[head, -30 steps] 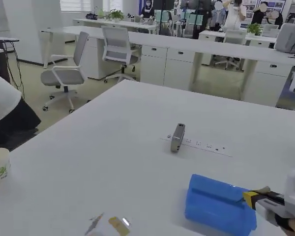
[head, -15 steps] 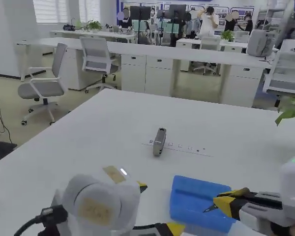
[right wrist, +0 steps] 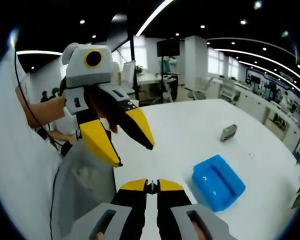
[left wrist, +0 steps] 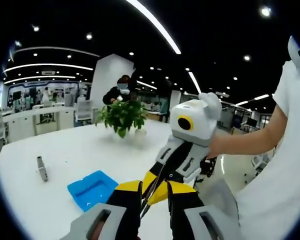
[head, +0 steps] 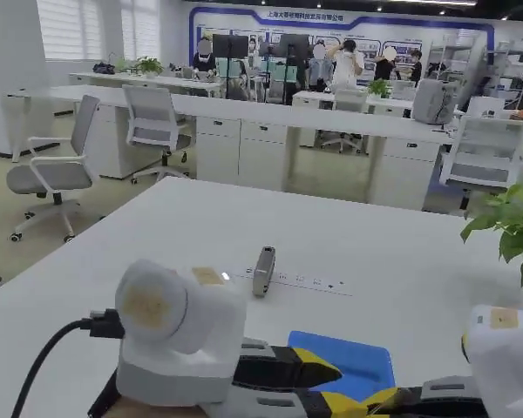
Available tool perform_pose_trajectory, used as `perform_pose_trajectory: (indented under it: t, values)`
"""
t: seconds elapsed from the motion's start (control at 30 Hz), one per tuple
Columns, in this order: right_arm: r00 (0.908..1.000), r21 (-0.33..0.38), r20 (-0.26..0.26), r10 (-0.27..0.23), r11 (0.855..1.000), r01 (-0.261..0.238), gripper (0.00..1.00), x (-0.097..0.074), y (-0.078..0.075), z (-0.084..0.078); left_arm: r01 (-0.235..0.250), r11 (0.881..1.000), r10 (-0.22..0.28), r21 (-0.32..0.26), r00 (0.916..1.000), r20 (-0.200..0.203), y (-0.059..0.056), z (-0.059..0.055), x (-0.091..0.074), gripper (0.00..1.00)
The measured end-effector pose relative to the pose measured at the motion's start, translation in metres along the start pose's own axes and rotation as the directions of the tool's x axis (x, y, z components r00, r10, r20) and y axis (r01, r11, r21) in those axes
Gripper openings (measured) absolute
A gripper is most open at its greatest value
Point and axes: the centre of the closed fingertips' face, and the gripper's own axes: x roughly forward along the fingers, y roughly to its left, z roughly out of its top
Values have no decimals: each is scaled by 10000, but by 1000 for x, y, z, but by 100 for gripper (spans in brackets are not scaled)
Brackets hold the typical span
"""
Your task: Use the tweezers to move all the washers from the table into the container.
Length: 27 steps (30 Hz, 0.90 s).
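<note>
Over on the left, a grey swivel chair [head: 48, 174] is standing by the far benches, and nearer in, the white desk [head: 157, 235] is stretching across the room. Low at the left of the head view the person is holding the left tool [head: 331, 388] out over the desk, a black cable trailing from its white body. In the right gripper view its yellow-tipped jaws are standing wide apart with nothing between them. Just past it, a small grey device [head: 263, 271] is lying on the desk with a row of tiny specks [head: 318, 282] running off to its right, too small for me to say what they are. Closer in, the blue container [head: 353, 357] is sitting flat on the desk, just beyond the tips of both tools. The right tool [right wrist: 151, 186] is coming in from the right and facing the left one. Its jaws are pressing nearly together on a thin dark sliver, which the left gripper view is showing as the tweezers [left wrist: 146, 204] poking out between the left tool's jaws. At the far right, a leafy green plant [head: 506, 231] is hanging over the desk edge.
</note>
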Motion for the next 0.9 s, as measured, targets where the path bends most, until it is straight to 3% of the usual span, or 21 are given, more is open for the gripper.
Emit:
perform_pose_trajectory:
  t: [0.17, 0.27, 0.37, 0.5, 0.6, 0.7, 0.9]
  values:
    - [9955, -457, -508, 794, 9956, -817, 3, 6, 16, -5, 564, 9974, -558, 457, 9983, -137, -9, 3, 8, 14]
    - [9913, -535, -739, 1089, 9922, -1130, 3, 9, 22, -10, 1175, 9900, -1149, 781, 9927, -372, -17, 0, 12, 12]
    - [9875, -561, -831, 1337, 9888, -1386, 3, 9, 26, -12, 1481, 9858, -1442, 793, 9882, -524, -19, -2, 15, 8]
    - [9854, -644, -913, 1438, 9866, -1499, 3, 9, 28, -13, 1857, 9789, -1795, 848, 9809, -752, -23, -5, 20, 8]
    - [9853, -554, -847, 1486, 9866, -1535, 3, 7, 26, -12, 1938, 9762, -1863, 976, 9791, -813, -21, -6, 22, 1]
    - [9868, -531, -776, 1423, 9878, -1466, 3, 6, 23, -10, 2286, 9668, -2229, 1143, 9730, -606, -23, -4, 24, 0]
    - [9881, -474, -596, 1420, 9883, -1449, 3, 5, 21, -8, 2358, 9625, -2312, 1338, 9717, -490, -20, -1, 26, 0]
